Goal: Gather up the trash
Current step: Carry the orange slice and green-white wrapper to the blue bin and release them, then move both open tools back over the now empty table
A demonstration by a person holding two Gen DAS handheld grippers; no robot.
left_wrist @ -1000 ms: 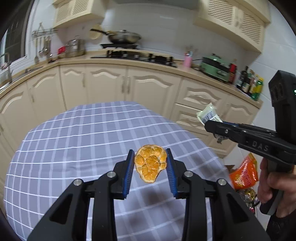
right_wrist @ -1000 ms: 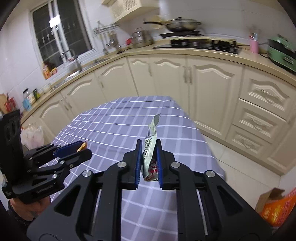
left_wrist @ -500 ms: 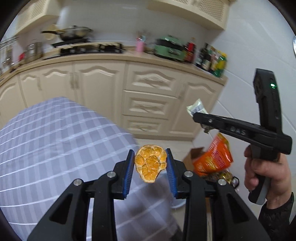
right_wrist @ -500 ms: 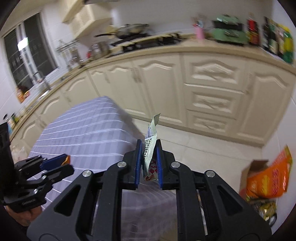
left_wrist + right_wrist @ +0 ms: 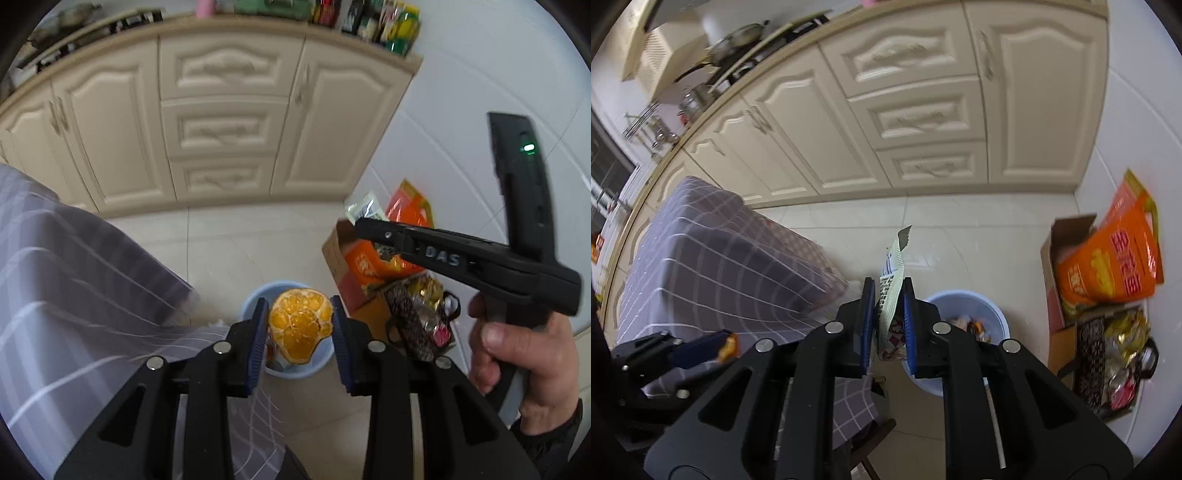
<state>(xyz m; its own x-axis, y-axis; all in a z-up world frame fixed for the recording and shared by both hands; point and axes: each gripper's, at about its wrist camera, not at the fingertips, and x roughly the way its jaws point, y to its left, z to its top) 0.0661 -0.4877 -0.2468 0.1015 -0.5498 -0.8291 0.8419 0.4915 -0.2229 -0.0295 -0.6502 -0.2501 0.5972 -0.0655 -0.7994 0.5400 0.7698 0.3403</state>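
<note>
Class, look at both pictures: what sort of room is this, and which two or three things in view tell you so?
Most likely a home kitchen. Cream cabinets with drawers run under a worktop, a pan sits on a stove there, and bottles stand at its end. A blue bin stands on the tiled floor.

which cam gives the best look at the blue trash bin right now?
Right wrist. The blue bin shows beside the right tongs, with most of its rim and some trash inside visible. In the left wrist view the bin sits behind the left tongs and orange peel, mostly hidden.
</note>
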